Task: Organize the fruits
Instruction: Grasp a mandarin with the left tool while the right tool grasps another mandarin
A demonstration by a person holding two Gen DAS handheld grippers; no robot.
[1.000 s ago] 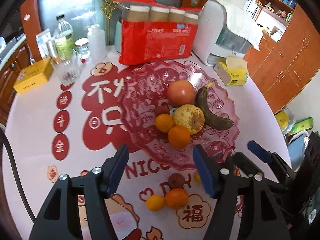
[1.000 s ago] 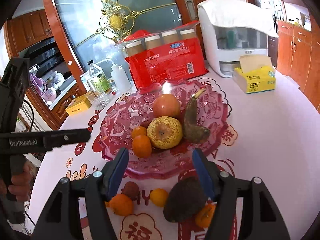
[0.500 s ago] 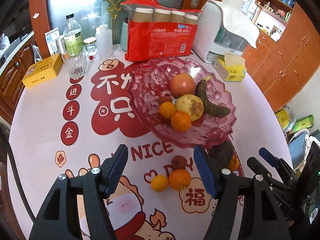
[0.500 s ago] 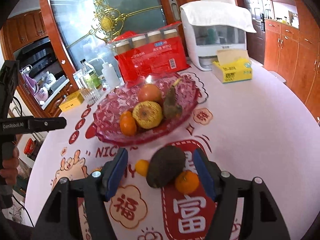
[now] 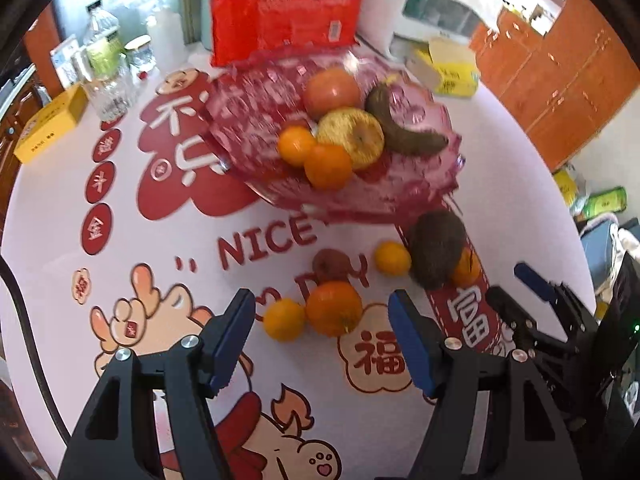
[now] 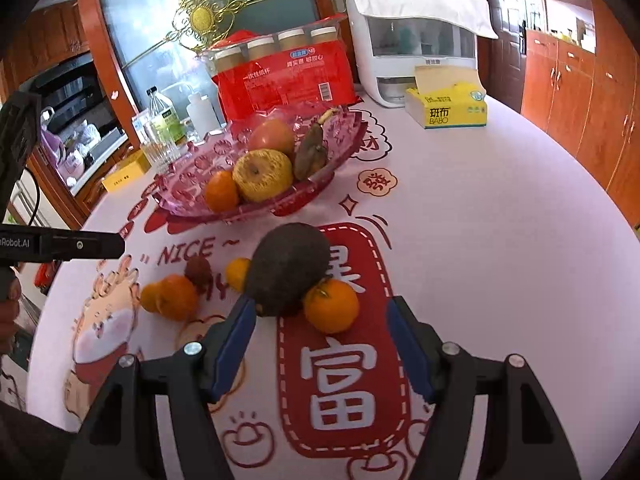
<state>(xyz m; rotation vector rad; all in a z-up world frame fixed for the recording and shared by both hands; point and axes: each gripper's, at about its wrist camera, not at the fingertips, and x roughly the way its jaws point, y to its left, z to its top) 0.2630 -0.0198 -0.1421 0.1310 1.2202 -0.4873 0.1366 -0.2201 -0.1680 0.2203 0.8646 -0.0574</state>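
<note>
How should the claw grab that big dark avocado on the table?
Probably across the avocado's wide middle, where it is roundest, coming down from above. It lies on its side on the table, with an orange touching its right end and the pink bowl behind it. The right gripper is open and nearest, so one finger should slip between avocado and orange.

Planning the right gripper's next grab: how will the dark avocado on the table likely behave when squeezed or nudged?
The avocado is rounded and egg-shaped, so a nudge would probably roll it. It leans against an orange, which may shift too. Its dark, dull skin suggests ripeness, so possibly soft.
</note>
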